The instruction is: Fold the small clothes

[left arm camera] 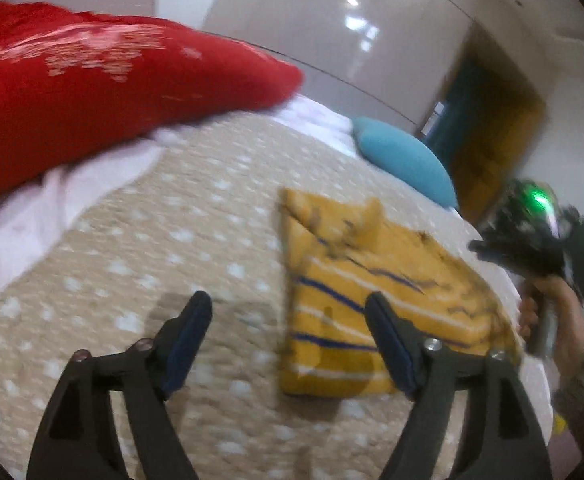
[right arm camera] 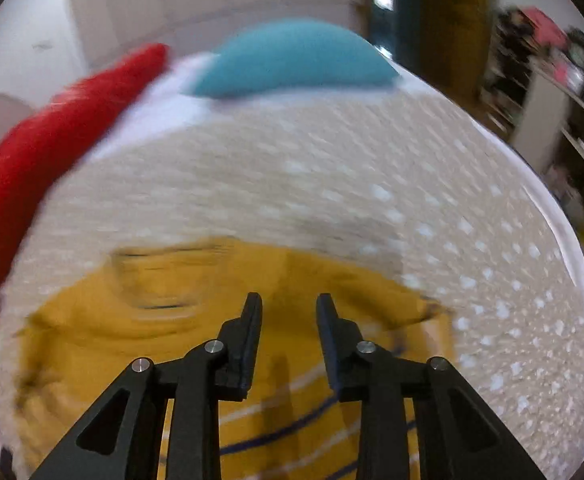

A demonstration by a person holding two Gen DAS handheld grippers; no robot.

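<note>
Garment: the yellow striped shirt lies flat on the bed, already doubled into a rough rectangle, its striped part nearest you and one corner flap peaked at the far edge.
Left tool: your left tool stands wide with nothing between the pads; the right-hand finger overlaps the shirt's near left part in the left wrist view, the other finger sits over bare bedspread. Whether either finger touches the cloth you cannot tell.
Right tool: your right tool is narrowly parted and holds nothing; the right wrist view shows it above the shirt's plain yellow part, pointing down at it.
Right hand: in the left wrist view your right hand grips its handle just past the shirt's right edge, clear of the cloth.
Reason for placement: both tools free and the cloth settled suggests a fold has been laid down; you judge each tool is placed to take one side for the next fold.
Surroundings: a red pillow and a blue pillow lie at the head of the bed, well apart from the shirt, leaving it room.
Image quality: both views are motion-blurred; fine creases are unreadable.
Risk: the peaked corner flap may spoil a square fold if not flattened.
</note>
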